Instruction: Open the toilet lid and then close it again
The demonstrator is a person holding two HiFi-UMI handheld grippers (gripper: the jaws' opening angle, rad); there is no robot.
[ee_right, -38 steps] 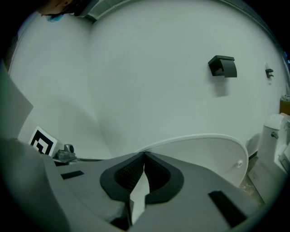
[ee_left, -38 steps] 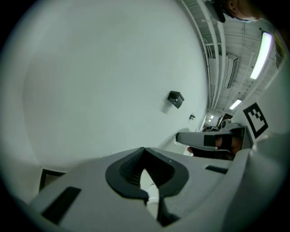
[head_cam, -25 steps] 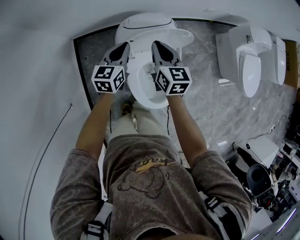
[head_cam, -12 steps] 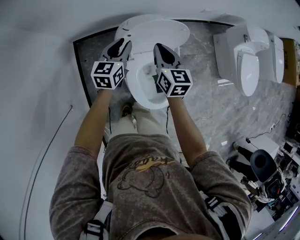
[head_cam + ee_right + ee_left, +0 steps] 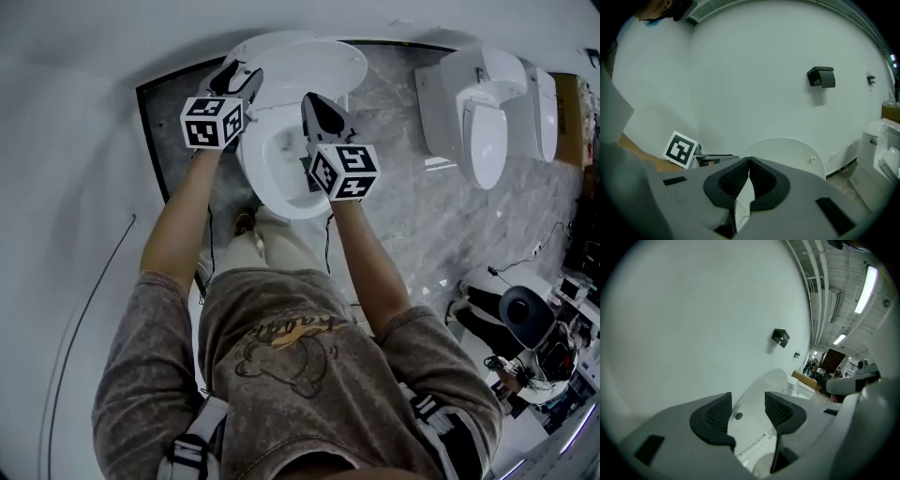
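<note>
The toilet lid now stands raised behind the bowl, higher than a second ago. The left gripper has just spread its jaws, and its pads press on nothing. The right gripper is clenched empty, so opening looks done and closing remains.

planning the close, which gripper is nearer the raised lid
Left. The left gripper is at the lid edge, jaws just opened with nothing gripped; right gripper lower, over the bowl.

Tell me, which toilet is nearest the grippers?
The leftmost toilet, beside the white wall; the left gripper and right gripper hang right over it. The other two toilets stand farther right.
</note>
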